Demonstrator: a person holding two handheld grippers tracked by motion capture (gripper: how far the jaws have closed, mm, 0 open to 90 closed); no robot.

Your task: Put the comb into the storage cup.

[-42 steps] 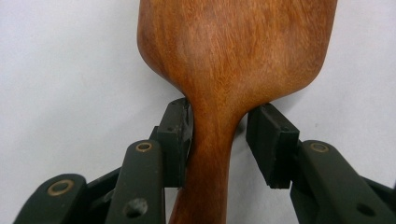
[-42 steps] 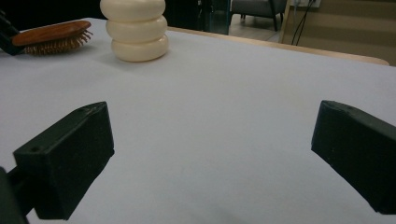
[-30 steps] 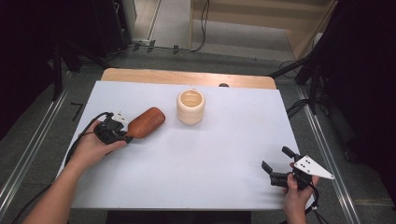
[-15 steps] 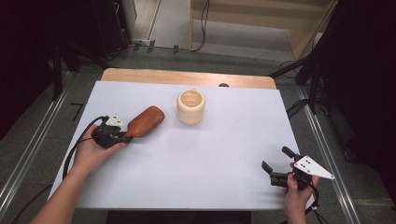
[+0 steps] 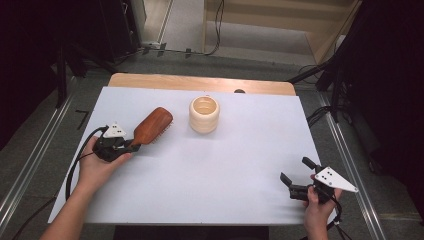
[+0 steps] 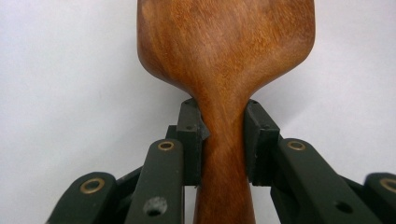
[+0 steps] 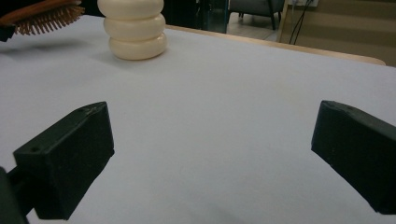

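Observation:
A wooden hairbrush [image 5: 153, 125] lies at the left of the white table [image 5: 225, 165], its head pointing toward the back right. My left gripper [image 5: 134, 146] is shut on its narrow handle. In the left gripper view the pads [image 6: 191, 140] press the handle of the hairbrush [image 6: 224, 46] from both sides. A cream ribbed cup [image 5: 204, 115] stands upright just right of the brush head. My right gripper [image 5: 295, 170] is open near the front right corner, with nothing between its jaws. The right gripper view shows the brush [image 7: 44, 14] bristles down, slightly above the table, beside the cup [image 7: 135, 28].
A wooden strip [image 5: 200, 82] runs along the table's far edge. Metal rails [image 5: 345, 145] flank both sides, with cables on the floor behind. Bare white surface spreads between the two grippers.
My left forearm has swung to the right, and the left hand with the brush has shifted only slightly. The right gripper has stayed where it was.

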